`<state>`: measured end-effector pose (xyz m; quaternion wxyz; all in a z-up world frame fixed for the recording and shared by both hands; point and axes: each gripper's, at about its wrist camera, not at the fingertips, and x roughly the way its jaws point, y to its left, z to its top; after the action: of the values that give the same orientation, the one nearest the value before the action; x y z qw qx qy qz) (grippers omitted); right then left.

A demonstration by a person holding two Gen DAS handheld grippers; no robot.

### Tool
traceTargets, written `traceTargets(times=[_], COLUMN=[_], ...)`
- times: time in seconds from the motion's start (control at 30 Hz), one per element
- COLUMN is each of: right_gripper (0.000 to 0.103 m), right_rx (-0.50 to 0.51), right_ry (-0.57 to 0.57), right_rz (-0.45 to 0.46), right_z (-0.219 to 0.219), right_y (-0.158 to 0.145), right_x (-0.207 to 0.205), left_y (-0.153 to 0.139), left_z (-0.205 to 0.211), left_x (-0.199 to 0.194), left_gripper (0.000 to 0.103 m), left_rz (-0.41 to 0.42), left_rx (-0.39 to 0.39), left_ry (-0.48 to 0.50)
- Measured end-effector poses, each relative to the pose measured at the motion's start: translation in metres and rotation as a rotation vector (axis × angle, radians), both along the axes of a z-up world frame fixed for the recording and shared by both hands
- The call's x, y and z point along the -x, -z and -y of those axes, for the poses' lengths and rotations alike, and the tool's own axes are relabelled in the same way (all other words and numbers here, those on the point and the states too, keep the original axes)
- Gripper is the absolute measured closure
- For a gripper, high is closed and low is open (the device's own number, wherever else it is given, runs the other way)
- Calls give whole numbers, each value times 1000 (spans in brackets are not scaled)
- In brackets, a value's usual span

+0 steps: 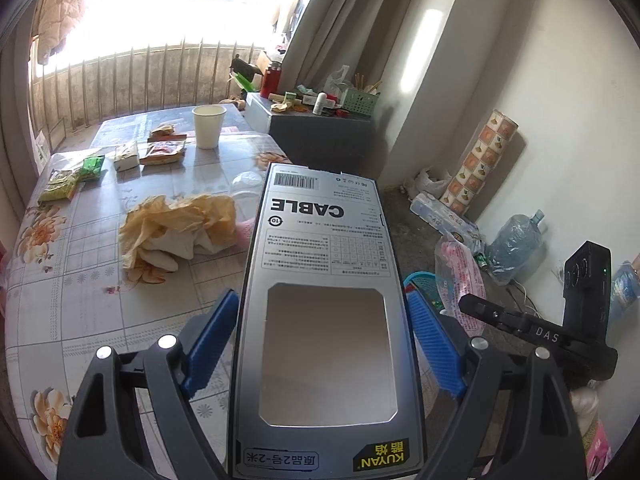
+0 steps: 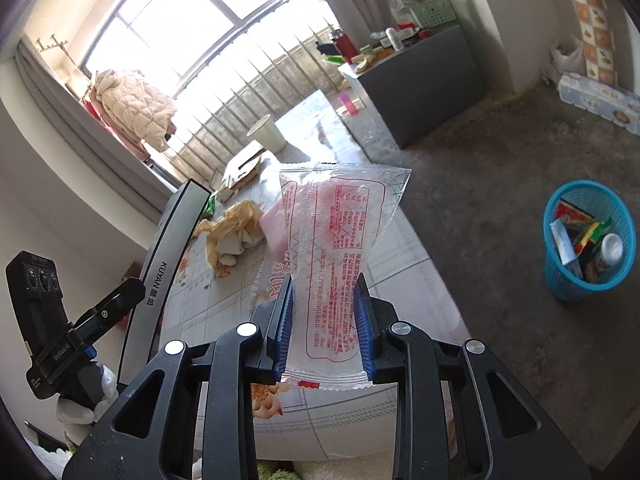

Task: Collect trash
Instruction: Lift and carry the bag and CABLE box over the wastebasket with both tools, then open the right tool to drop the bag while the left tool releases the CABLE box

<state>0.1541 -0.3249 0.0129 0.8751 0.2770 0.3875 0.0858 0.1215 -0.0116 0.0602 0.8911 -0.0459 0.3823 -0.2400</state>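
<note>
Nearest to me, at the bottom of the left wrist view, my left tongs [image 1: 320, 344] are clenched wide across a grey cable box [image 1: 324, 280], the blue pads pressing its long edges. I hold it flat and lengthwise so the stiff card cannot swing; it has a cut-out window low in the frame, a barcode and the word CABLE toward the far end, and looks empty and light.

In the right wrist view my right tongs [image 2: 323, 320] are clamped on a clear snack wrapper [image 2: 340, 240] with red print, pinched low so that the rest stands up and fans out toward the middle of the frame. It is thin, crinkled film, and I judge it could slip if the grip eases.

Both pieces are lifted off the flowered desk [image 1: 80, 312], which I take to mean that they are on their way to the bin.

Further out on the desk lie a crumpled yellowish paper wad [image 1: 176, 224] at centre left, then green and red snack packets [image 1: 96, 166] and a white paper cup [image 1: 209, 126] toward the upper left. These are not yet collected.

On the floor at the right edge of the right wrist view stands the blue mesh basket [image 2: 560, 276], already holding packets and a can.
</note>
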Motion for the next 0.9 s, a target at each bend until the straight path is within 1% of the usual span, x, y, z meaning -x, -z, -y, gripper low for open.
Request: traceTargets(times=[0.13,0.23,0.3,0.33,0.37,0.47,0.57,0.67,0.8,0.9], right_gripper=[77,77,77,77,77,77,77,77,77,76], right_rx=[-6,-19,-30,-39,-56,-129,-191,-229,-260,-230], right_ry=[163,281,358,391,416,466,500,510,517,519], right_rz=[4,-30,-65,-83,-95,-147,-208,-265,-334,-383], right_z=[63,110,138,151,163,193,216,235,260,273], right_y=[4,17,30,37,45,75,108,143,186,210], right_x=[31,55,67,71,75,77,77,64,31,4], left_y=[-10,-12,-7,-3,3,30,62,97,141,168], left_z=[59,112,151,170,190,250,308,364,430,468], left_x=[-6,-14,-19,-22,-24,-32,-45,-63,-94,-115], left_gripper=[19,19,19,19,19,19,19,19,19,19], left_rz=[-5,-37,-65,-87,-112,-195,-288,-379,-431,-438], left_rx=[26,47,43,53,59,43,8,-52,-148,-194], left_ry=[134,236,287,315,342,406,461,494,499,483])
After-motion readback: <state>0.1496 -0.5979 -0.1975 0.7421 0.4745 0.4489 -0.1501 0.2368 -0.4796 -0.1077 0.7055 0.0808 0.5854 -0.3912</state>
